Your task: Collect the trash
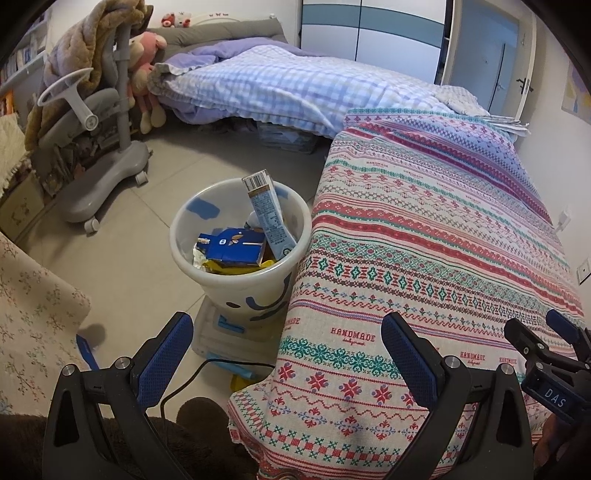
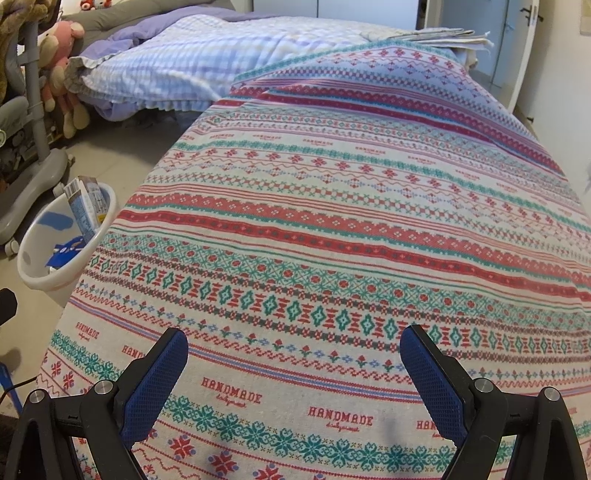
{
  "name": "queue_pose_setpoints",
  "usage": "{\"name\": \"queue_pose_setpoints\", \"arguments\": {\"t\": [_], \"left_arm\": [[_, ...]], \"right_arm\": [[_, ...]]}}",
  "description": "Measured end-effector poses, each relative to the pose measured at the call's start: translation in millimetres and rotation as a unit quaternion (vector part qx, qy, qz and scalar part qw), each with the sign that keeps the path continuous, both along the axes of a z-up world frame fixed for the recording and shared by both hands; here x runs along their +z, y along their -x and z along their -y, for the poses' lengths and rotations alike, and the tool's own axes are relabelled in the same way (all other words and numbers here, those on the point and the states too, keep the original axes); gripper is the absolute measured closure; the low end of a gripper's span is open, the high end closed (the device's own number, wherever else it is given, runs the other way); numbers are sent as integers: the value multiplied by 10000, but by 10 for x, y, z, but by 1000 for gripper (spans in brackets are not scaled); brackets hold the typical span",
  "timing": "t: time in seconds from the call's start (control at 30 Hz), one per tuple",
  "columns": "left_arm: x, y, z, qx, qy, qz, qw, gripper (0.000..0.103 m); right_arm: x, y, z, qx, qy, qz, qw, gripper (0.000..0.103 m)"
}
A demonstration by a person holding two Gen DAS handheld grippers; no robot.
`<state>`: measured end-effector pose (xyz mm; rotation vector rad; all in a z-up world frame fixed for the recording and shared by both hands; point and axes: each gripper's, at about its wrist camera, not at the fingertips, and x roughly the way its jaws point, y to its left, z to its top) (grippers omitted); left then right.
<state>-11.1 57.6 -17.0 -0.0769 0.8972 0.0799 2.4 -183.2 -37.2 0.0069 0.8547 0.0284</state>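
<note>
A white plastic trash bin (image 1: 255,295) stands on the floor against the left edge of the patterned tablecloth (image 1: 424,240). It holds a dark blue carton (image 1: 232,249), an upright light blue carton (image 1: 267,210) and yellow scraps. My left gripper (image 1: 288,332) is open and empty, hovering over the table's left edge, near and above the bin. My right gripper (image 2: 293,350) is open and empty above the tablecloth (image 2: 332,221); it also shows in the left wrist view (image 1: 535,332). The bin (image 2: 44,273) shows at the left of the right wrist view.
A grey wheeled chair (image 1: 107,147) with a blanket stands at the far left. A bed with checked bedding (image 1: 277,85) lies behind. A black cable (image 1: 207,369) and a flat white box (image 1: 218,332) lie on the floor by the bin. Folded papers (image 2: 443,35) sit at the table's far end.
</note>
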Motion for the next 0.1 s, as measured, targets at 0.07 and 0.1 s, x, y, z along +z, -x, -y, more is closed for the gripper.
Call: {"name": "queue_pose_setpoints", "arguments": {"t": [0.07,0.1], "left_arm": [[10,-2,-3,-18,18,4,10000,0],[19,-6,-7,-22,34,14,10000,0]], "right_arm": [[-4,-5,-9,12,7,-9,10000,7],[-10,-10,-16,16,16,-17,10000,7]]}}
